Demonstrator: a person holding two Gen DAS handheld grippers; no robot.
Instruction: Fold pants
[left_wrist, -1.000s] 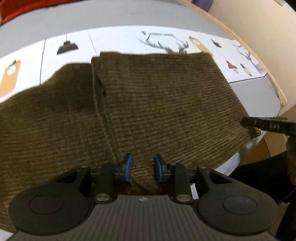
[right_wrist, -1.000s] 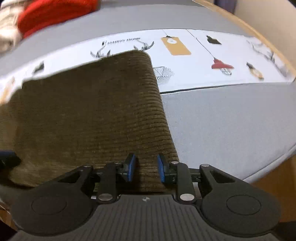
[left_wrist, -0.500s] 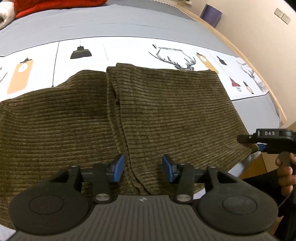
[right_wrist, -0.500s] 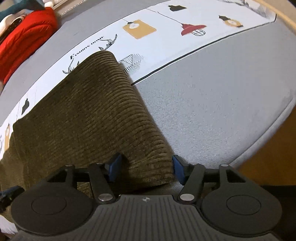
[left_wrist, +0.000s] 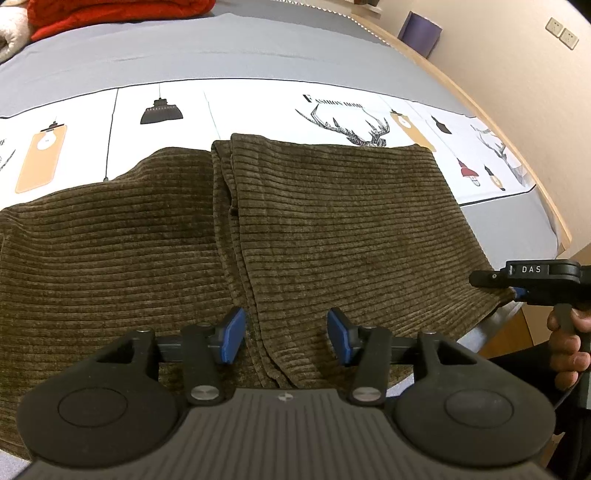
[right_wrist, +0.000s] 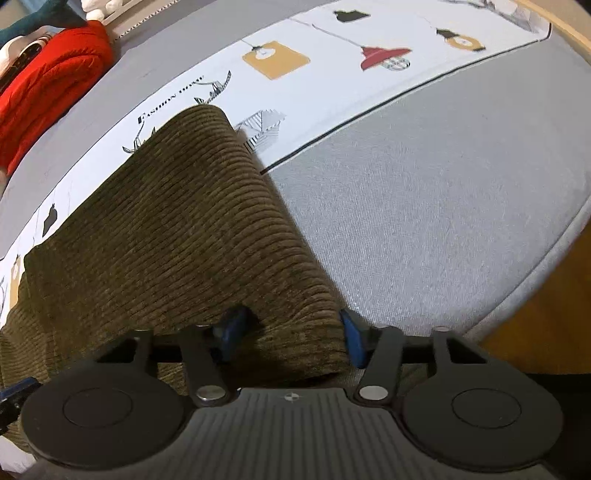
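Here both the left gripper (left_wrist: 284, 334) and right gripper (right_wrist: 291, 334) hover low over the pants (left_wrist: 332, 229), fingers spread, holding nothing.

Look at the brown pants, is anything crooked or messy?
A little. The folded-over layer of the pants leaves a lumpy doubled edge down the middle, and its near corner hangs off the bed. Nothing looks torn or spilled.

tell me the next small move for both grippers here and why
Probably draw both back off the near edge. The left gripper and right gripper are open, nothing pinched. The olive corduroy pants lie folded flat on the bed, top layer's edge near the middle. Next grasp likely starts at the folded end by the right gripper.
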